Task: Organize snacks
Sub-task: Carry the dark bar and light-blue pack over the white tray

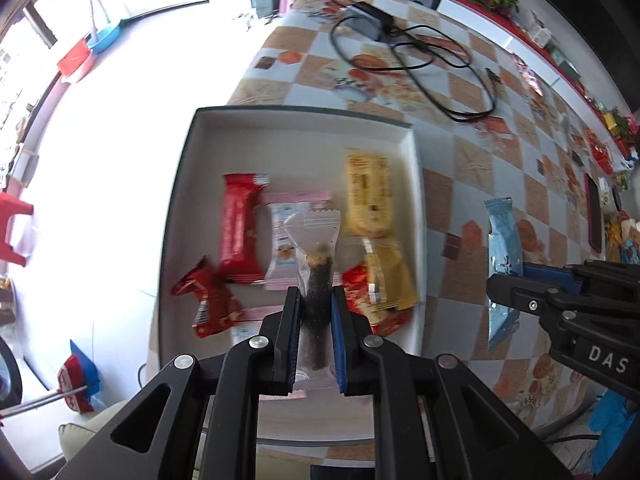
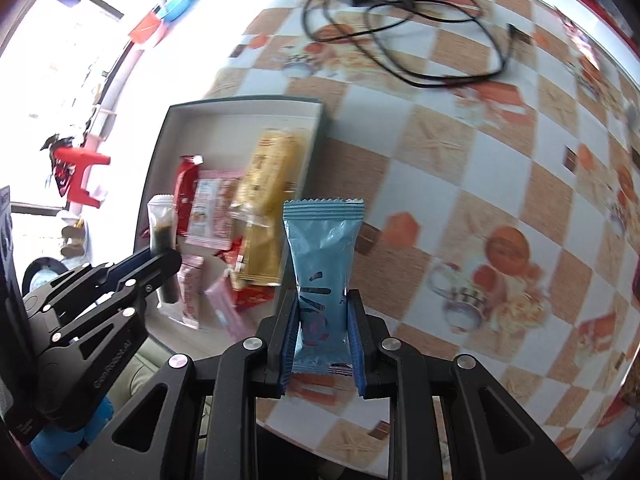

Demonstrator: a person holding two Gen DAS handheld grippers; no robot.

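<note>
**Two wrist views, both aimed down at the table**

The left wrist camera looked almost straight down, close above the box. The right wrist camera looked steeply down just beside the box, over the tablecloth. Both shared the box, the cable and each other's gripper.

The right gripper is clamped on a light blue snack packet, which stands upright between its pads over the checkered tablecloth. At the table's left edge lies a white tray holding red, pink and yellow snack packets. Above the tray, the left gripper pinches a clear packet with a dark stick. Black cables lie near the far edge.
</note>
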